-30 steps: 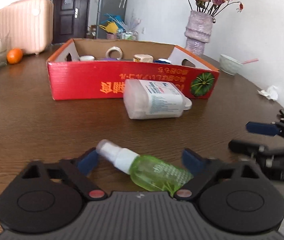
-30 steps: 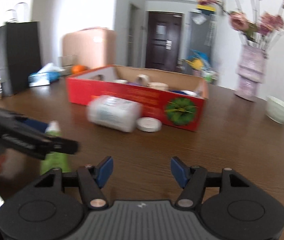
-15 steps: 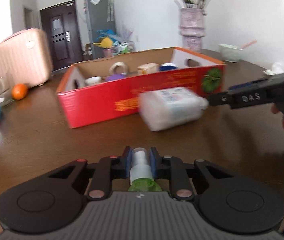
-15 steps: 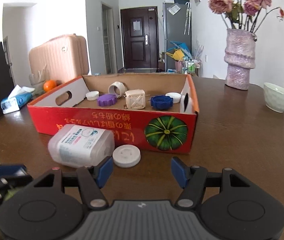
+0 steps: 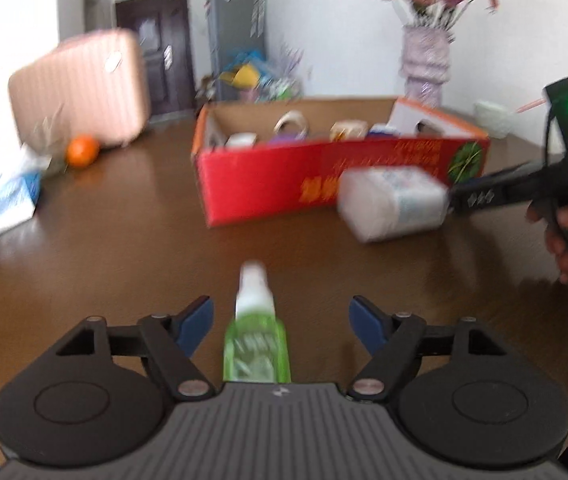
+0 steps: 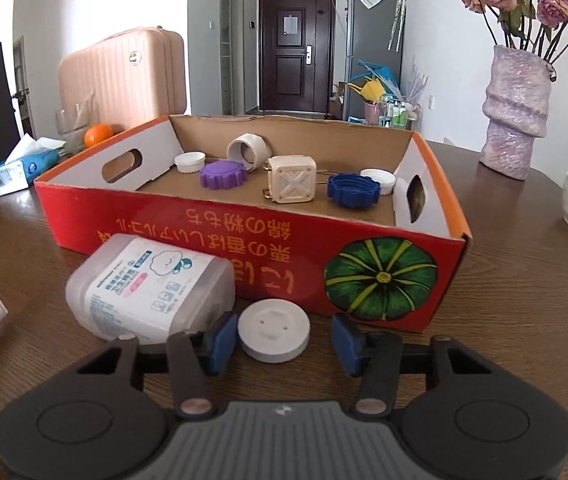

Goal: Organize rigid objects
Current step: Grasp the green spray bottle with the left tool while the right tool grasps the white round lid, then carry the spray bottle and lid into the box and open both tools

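Brown wooden bench (image 6: 504,280), red cardboard box (image 6: 212,236) at centre, pink suitcase (image 6: 124,76) and dark door far behind. Left claw (image 5: 280,320) spread wide, gripping nothing; green spray bottle (image 5: 254,340) sits between its fingers, touching neither, white nozzle pointing far. Left view blurred. Right claw (image 6: 280,340) open wide, low over the bench; round white lid (image 6: 274,334) lies between its fingertips, just near of the box front. Clear plastic jar (image 6: 152,288) lies on its side left of the lid, against the box. Inside the box: purple cap (image 6: 224,175), blue cap (image 6: 352,189), cream plug (image 6: 292,179), tape roll (image 6: 246,151). Vase (image 6: 516,120) far right.
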A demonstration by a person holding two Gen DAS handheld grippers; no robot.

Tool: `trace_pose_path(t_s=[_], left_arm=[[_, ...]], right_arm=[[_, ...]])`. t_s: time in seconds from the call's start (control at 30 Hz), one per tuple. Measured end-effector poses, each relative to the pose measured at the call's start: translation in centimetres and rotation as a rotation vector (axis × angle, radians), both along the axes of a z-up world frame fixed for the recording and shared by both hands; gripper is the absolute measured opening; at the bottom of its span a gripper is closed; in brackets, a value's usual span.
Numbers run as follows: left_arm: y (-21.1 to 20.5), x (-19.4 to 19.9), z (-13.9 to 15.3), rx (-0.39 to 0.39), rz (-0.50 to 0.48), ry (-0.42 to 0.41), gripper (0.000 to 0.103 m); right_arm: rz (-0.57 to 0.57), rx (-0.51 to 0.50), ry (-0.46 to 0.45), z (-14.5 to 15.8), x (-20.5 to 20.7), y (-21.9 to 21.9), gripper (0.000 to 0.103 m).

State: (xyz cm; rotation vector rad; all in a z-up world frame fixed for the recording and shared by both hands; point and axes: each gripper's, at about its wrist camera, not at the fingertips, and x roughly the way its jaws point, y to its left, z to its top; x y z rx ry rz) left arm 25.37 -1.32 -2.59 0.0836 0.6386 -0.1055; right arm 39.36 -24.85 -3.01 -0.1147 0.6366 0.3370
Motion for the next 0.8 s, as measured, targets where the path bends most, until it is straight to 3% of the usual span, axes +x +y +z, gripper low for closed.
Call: trace_pose_path(t_s=[0.1, 0.13, 0.2, 0.3, 0.47, 0.57, 0.8], left_arm=[[0.8, -0.5, -0.6, -0.030, 0.033, 0.016, 0.058], [1.1, -0.6, -0.6, -0.032, 0.046, 0.010, 0.046], [1.5, -0.8, -0.5, -0.031, 0.075, 0.004, 0.032], [2.3, -0.9, -0.2, -0.076, 0.110, 0.024, 0.032], [1.7, -1.5, -0.4, -0.053, 0.120, 0.014, 0.031], [1.6, -1.8, 0.0, -0.079, 0.119, 0.023, 0.031], [0.7, -3.7, 3.3, -0.081, 0.099, -0.105, 0.031]], right_arm=[[0.014, -0.005, -0.002, 0.0, -0.6, 0.1, 0.039], [0.016, -0.003, -0.003, 0.0, -0.9, 0.1, 0.039], [0.013, 0.005, -0.006, -0.1, -2.2, -0.3, 0.038], [0.024, 0.027, -0.004, -0.1, -4.6, -1.0, 0.039], [0.082, 0.017, -0.005, 0.0, -9.5, -1.4, 0.039], [0.084, 0.032, -0.009, 0.2, -11.1, -1.6, 0.038], [0.075, 0.080, -0.092, 2.3, -12.9, -2.1, 0.038]])
